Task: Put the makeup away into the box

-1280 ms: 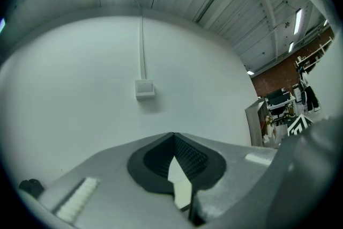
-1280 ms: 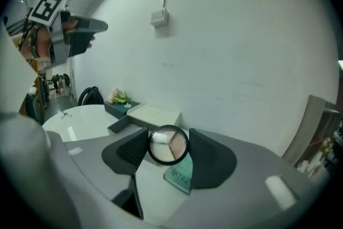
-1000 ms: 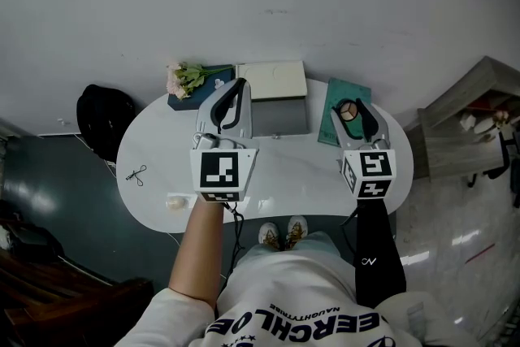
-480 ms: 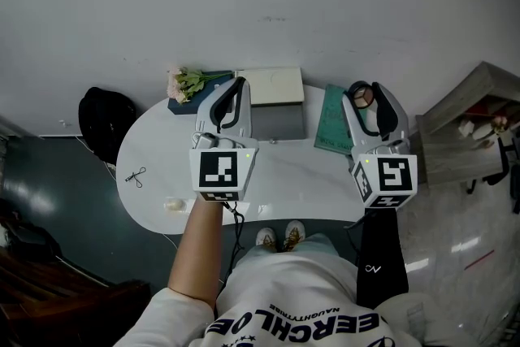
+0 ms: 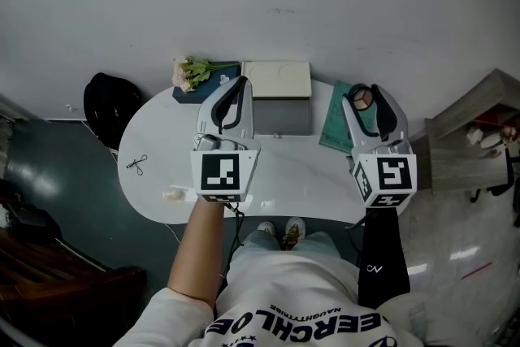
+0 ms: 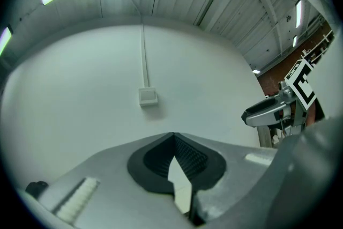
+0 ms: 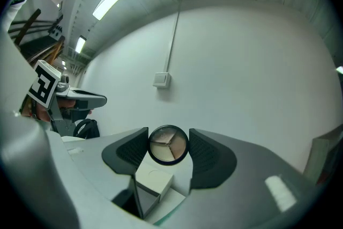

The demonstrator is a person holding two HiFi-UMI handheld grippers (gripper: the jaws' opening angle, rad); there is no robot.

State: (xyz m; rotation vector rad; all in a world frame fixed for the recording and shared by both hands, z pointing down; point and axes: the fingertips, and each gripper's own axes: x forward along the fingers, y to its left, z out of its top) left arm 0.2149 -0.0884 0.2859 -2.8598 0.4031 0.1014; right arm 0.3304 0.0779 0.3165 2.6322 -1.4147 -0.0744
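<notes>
My right gripper [image 5: 365, 92] is shut on a small round compact [image 7: 168, 145] with three powder shades, held in the air above a green book [image 5: 335, 132] at the table's right. The makeup box [image 5: 280, 119] stands at the back middle, grey inside, with its white lid [image 5: 278, 79] raised. In the right gripper view the box lid [image 7: 153, 182] shows below the jaws. My left gripper [image 5: 236, 86] hovers in front of the box, a little to its left. Its jaws meet at the tips [image 6: 172, 138] with nothing between them.
Pink flowers [image 5: 188, 73] lie on a dark book at the back left of the white oval table [image 5: 301, 183]. Small scissors [image 5: 136, 165] and a little pale item [image 5: 173, 194] lie at the left end. A black bag [image 5: 110, 106] sits on the floor beyond.
My right gripper has risen with the compact, off the green book and towards the camera. The left gripper has stayed in place.
</notes>
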